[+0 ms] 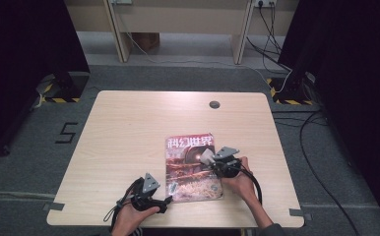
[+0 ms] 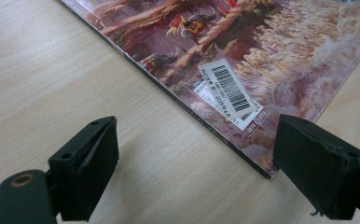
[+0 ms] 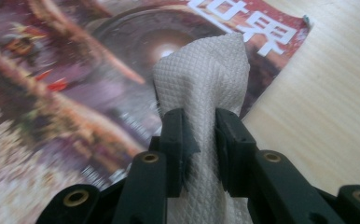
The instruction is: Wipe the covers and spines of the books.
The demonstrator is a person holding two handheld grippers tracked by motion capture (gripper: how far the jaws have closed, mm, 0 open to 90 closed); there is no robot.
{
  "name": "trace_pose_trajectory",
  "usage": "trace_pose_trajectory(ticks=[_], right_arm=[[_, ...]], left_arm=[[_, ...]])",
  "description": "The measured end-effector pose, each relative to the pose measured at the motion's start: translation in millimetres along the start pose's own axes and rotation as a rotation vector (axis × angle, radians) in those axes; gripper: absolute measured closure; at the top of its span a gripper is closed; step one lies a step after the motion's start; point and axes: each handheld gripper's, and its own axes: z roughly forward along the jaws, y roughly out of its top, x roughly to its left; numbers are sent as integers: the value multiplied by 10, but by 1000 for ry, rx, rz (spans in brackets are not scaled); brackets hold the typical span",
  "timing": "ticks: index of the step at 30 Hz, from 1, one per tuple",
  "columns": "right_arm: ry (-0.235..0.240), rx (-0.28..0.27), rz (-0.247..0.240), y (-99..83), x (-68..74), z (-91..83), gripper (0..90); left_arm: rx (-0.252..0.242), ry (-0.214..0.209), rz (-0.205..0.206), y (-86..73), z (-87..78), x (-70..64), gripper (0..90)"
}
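At the near edge of the tabletop (image 1: pixel 119 128), the left gripper (image 1: pixel 166 200) was seen spread wide and empty, its jaws set on either side of the near left corner of a magazine (image 1: pixel 192 167), beside a barcode sticker (image 2: pixel 228 91). Just to the right, the right gripper (image 1: pixel 208 158) was held low over the cover's right half, clamped on a wad of white paper towel (image 3: pixel 201 88) pointed toward the title at the far end. Wiping of the cover was judged to be under way, with the far part left to do. Both hands were kept low, the forearms entering from the near side.
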Motion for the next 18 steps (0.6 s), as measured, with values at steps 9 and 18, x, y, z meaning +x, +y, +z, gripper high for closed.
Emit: trace_pose_trajectory(ticks=[9,18], right_arm=[[-42,7,20,183,-200,196,744],[-81,33,67,367,-437,376,743]], left_arm=[[-1,-4,-10,-3,3,6,134],[-2,-4,-10,-4,3,6,134]])
